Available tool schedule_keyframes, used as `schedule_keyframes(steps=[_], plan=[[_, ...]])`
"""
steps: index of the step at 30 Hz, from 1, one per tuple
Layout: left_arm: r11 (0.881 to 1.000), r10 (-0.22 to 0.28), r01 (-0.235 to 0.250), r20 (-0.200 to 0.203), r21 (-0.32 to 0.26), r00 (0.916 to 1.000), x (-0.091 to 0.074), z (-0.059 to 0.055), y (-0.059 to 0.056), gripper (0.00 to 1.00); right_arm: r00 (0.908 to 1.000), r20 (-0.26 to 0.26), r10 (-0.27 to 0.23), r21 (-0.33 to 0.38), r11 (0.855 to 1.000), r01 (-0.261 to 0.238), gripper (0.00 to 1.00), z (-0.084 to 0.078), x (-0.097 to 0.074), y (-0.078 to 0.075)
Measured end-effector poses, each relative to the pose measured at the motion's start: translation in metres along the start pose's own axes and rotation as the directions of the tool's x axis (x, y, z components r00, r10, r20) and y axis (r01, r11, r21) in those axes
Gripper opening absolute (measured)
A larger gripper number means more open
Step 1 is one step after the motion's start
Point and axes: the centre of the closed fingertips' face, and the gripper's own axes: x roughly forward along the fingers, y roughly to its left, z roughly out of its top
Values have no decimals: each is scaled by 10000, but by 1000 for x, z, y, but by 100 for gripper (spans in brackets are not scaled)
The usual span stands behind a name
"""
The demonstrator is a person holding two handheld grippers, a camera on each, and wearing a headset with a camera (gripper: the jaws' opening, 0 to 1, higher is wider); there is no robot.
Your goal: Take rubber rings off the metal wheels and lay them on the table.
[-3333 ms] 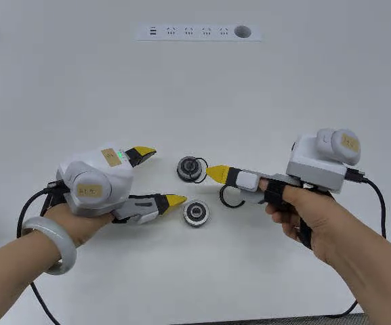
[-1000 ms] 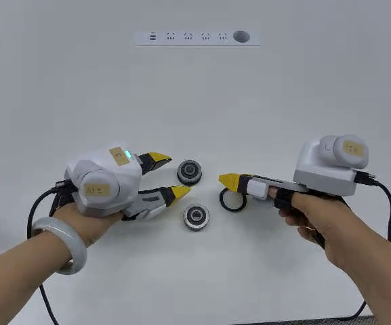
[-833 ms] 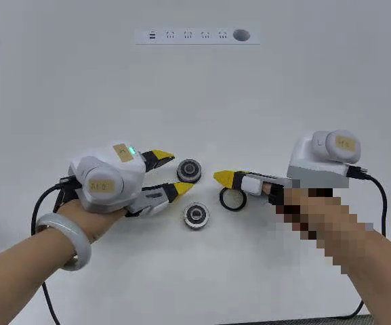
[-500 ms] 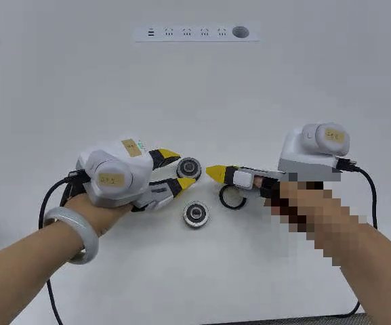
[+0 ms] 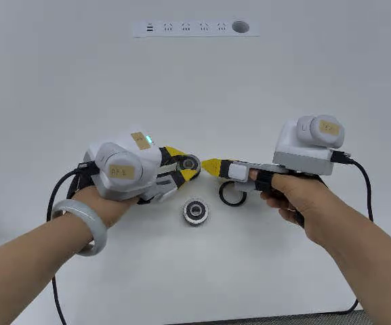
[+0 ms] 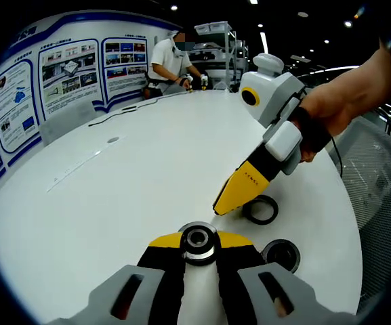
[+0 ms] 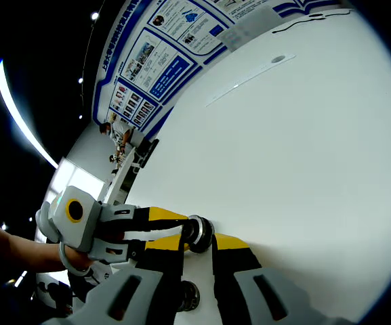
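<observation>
So since the earlier shot the left gripper (image 5: 183, 163) has slid in from beside the wheels and clamped down on the farther metal wheel (image 5: 190, 162), pinning it just off or on the table (image 5: 195, 95) (hard to call which from above). The right gripper (image 5: 211, 166) has nosed up so its yellow tip is just beside that same wheel. In its own view the jaws stand a little apart with nothing between them, the wheel right at the tips. Progress-wise I'd say roughly a third in: one black rubber ring (image 5: 232, 194) already lies loose and flat on the table under the right gripper, and the nearer wheel (image 5: 195, 210) sits by itself, untouched. Both wheels look like small shiny metal hubs with a dark band round the outside, which I'm reading as rubber not yet peeled, though it's too small to be sure. Looks like the clamped wheel is next for stripping, then the near one. The power strip (image 5: 194, 28) sits way off at the far edge.
</observation>
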Motion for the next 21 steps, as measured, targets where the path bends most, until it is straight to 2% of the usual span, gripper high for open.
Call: schedule_keyframes(steps=[21], plan=[[10000, -20, 20, -37, 90, 10000, 1, -1, 3, 14, 9995, -211, 235, 473, 9986, -224, 20, -1, 21, -2]])
